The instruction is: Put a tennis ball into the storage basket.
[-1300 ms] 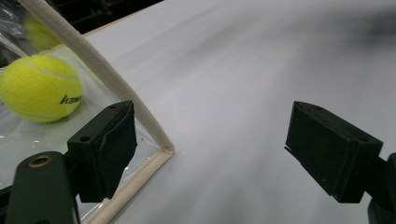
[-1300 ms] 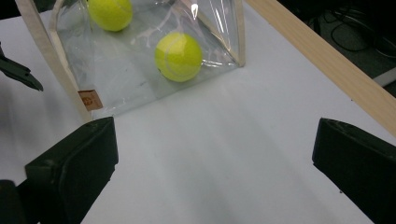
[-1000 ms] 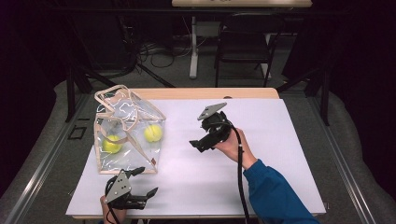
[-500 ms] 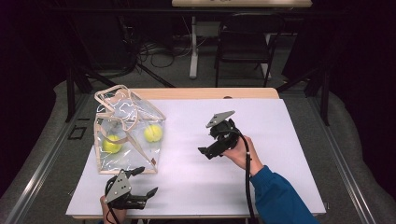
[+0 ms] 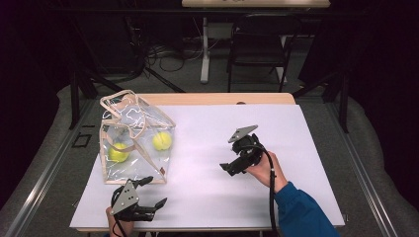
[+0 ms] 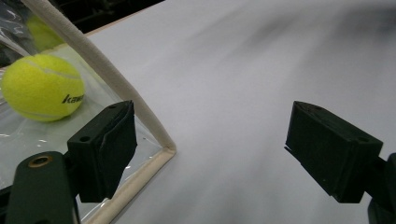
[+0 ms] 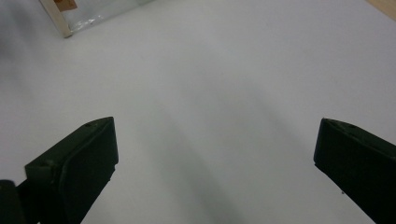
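Clear bag (image 5: 136,140) (two tennis balls (image 5: 161,140)) — white table (image 5: 207,123)

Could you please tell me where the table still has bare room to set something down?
The white table top is bare right of the clear bag, around and beyond the right gripper. It is crowded at the front left, where the left gripper sits by the bag's corner.

A glossy clear plastic bag (image 5: 136,143) with cloth-like cream trim holds fuzzy felt tennis balls (image 5: 161,140) on a matt white tabletop (image 5: 207,192).
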Demonstrator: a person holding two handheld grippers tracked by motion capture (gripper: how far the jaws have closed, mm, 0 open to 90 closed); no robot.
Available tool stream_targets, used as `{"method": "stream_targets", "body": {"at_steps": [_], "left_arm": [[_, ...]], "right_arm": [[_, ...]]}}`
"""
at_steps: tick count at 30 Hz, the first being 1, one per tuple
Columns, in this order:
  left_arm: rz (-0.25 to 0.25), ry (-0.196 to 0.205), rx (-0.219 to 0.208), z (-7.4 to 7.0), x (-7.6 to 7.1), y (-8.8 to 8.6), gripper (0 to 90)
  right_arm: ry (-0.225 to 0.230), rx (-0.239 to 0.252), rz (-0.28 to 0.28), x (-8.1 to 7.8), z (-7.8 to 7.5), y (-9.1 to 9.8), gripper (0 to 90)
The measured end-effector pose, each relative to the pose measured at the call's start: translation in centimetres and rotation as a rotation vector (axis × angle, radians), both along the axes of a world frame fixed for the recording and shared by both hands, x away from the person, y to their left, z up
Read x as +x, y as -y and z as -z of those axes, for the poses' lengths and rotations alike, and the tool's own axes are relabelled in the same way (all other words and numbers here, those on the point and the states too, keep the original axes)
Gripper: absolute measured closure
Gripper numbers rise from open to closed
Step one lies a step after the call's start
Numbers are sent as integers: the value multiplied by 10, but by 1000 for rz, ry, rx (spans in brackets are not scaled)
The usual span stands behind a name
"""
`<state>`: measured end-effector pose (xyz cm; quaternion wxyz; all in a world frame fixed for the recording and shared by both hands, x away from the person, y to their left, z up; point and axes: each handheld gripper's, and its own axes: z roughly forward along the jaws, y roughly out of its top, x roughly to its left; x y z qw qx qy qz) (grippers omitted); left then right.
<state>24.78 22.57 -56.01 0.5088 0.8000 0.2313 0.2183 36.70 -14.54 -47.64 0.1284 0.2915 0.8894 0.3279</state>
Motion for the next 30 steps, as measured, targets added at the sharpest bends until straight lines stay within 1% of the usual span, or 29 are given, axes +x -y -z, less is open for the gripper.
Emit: {"method": "stream_targets", "body": {"at_steps": [2,13,16,17,21,22,23,24,26,27,28,30], "left_arm": [[0,0,-1,0,0,0,159],[0,1,1,0,0,0,159],[-3,0,-2,0,0,0,159],[-2,0,-1,0,0,0,159],[-2,-1,1,0,0,0,159],[-2,-2,1,0,0,-1,159],[-2,-2,1,0,0,-1,159],[-3,-2,0,0,0,-1,159],[-4,-2,3,0,0,-1,159],[-6,1,0,0,0,0,159],[-7,1,0,0,0,0,159],[-7,-1,1,1,0,-1,159]], "right_arm": [[-1,-8,4,-2,3,4,0],[0,-13,25,-13,12,21,0],[8,-2,34,-18,16,28,0],[21,1,35,-20,18,30,0],[27,18,47,-26,22,36,0],[33,34,52,-30,25,41,0],[33,34,52,-30,25,41,0],[39,45,61,-34,28,46,0],[42,49,64,-35,30,48,0],[41,60,73,-38,32,50,0],[42,70,84,-42,35,56,0],[44,78,92,-45,39,61,0]]}}
